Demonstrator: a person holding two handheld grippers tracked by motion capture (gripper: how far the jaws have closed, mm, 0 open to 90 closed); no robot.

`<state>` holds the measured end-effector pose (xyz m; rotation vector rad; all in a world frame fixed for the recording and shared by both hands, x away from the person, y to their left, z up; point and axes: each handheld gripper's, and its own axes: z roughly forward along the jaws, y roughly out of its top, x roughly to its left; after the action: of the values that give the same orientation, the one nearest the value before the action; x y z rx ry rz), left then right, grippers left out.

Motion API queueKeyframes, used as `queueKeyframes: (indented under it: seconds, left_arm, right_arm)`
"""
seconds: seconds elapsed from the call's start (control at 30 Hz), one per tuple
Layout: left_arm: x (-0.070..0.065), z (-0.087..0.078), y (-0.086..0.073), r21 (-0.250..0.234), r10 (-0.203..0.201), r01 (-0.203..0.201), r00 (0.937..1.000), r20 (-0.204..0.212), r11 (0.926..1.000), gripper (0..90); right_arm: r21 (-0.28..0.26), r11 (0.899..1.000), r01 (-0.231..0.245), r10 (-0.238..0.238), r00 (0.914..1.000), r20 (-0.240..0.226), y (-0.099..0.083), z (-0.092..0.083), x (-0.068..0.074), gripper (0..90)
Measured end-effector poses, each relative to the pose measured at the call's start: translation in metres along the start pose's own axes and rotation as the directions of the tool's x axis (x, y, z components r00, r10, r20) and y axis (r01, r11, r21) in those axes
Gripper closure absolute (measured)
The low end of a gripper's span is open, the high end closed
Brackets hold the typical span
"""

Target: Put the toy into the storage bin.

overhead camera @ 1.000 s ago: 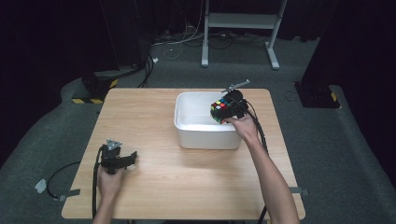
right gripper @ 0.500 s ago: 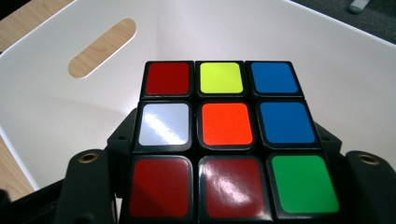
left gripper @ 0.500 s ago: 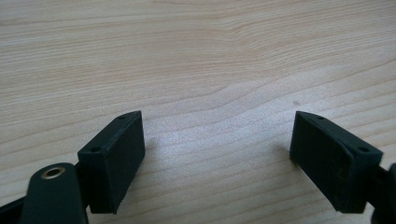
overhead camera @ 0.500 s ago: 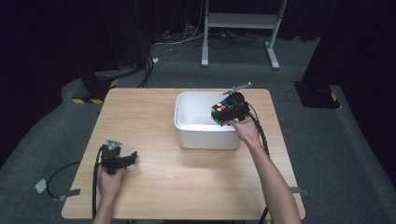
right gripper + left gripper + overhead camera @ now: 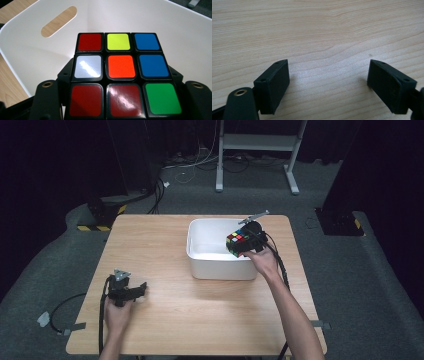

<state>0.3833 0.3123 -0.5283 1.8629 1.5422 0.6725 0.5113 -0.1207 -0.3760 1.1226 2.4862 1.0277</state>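
One cube (image 5: 120, 75) in right gripper (image 5: 243, 243), over one bin (image 5: 210, 265).

High cam's looking forward and down over the whole surface (image 5: 165, 320). Left one's hovering super close to the wood; right one's peering into the white bin (image 5: 175, 32), shared with overhead.

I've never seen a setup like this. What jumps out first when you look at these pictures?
The bright puzzle cube, its squares red, yellow, blue, orange, white and green, is clamped in the right gripper above the white bin at the table's far side. The left gripper rests near the wooden table's near-left corner, jaws wide apart with nothing between them.
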Motion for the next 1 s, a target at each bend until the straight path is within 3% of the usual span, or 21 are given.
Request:
queueKeyframes:
  seconds: [1.0]
  left_arm:
    - [0.000, 0.000, 0.000, 0.000, 0.001, -0.001, 1.0000, -0.001, 1.0000, 18.2]
  right_arm:
    - [0.003, 1.000, -0.014, 0.014, 0.9999, 0.004, -0.014, -0.001, 0.001, 32.8]
